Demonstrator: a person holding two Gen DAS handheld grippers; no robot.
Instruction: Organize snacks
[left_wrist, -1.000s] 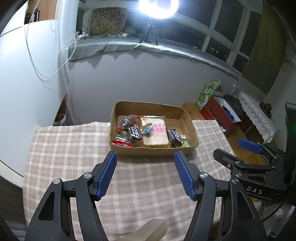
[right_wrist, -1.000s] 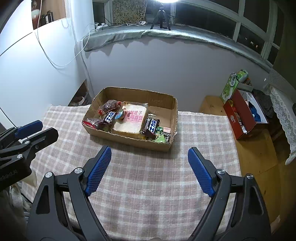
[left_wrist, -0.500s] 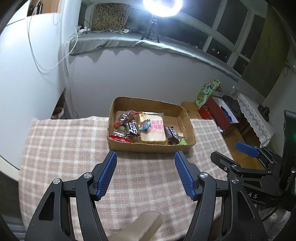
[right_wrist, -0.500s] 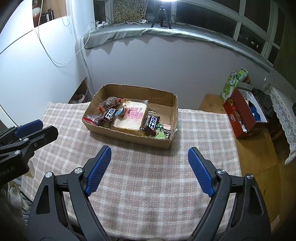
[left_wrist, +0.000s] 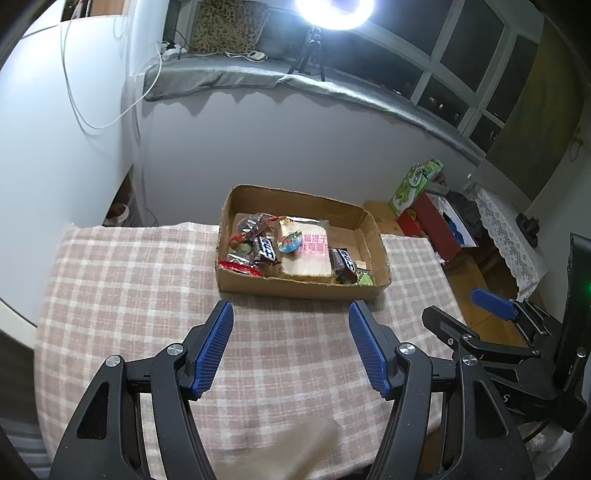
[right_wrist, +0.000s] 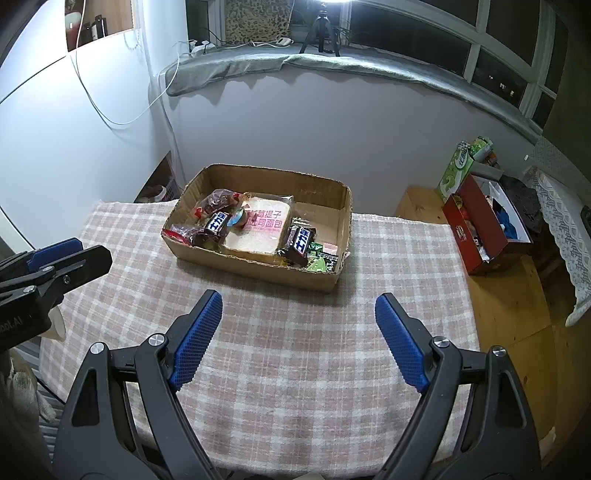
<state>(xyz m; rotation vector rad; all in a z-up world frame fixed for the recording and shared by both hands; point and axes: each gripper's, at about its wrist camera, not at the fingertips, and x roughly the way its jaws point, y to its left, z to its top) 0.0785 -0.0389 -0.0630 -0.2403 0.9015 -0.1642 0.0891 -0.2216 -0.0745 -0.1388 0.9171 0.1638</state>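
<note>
Apparently at the end of the job, or between steps: snacks all in the cardboard box (right_wrist: 334, 221), none loose on the checked tablecloth (right_wrist: 295, 350) ahead of either set of fingers. Hard to say from here whether more sorting inside the box is wanted.

Left gripper (left_wrist: 291, 347): jaws moderately parted, nothing between the blue pads (left_wrist: 212, 350), touching nothing. Hovering over bare cloth, box just beyond the fingertips and slightly left of centre.

Right gripper (right_wrist: 295, 339): jaws wide, empty, no contact. Box ahead of the fingertips and off to the left, clear of both pads.

Inside the box: bread packet (right_wrist: 258, 229) lying flat in the middle, two dark chocolate bars (right_wrist: 297, 240) either side of it, red-wrapped sweets (right_wrist: 218, 197) toward the far left corner, green packets (right_wrist: 321, 264) at the near right corner. Right part of the box floor bare.

Next move, if any: reaching forward over the near wall of the box, jaws narrowed for a small bar, wider for the bread packet. Near wall stands in the way of a low approach, so coming in from above looks safer.
</note>
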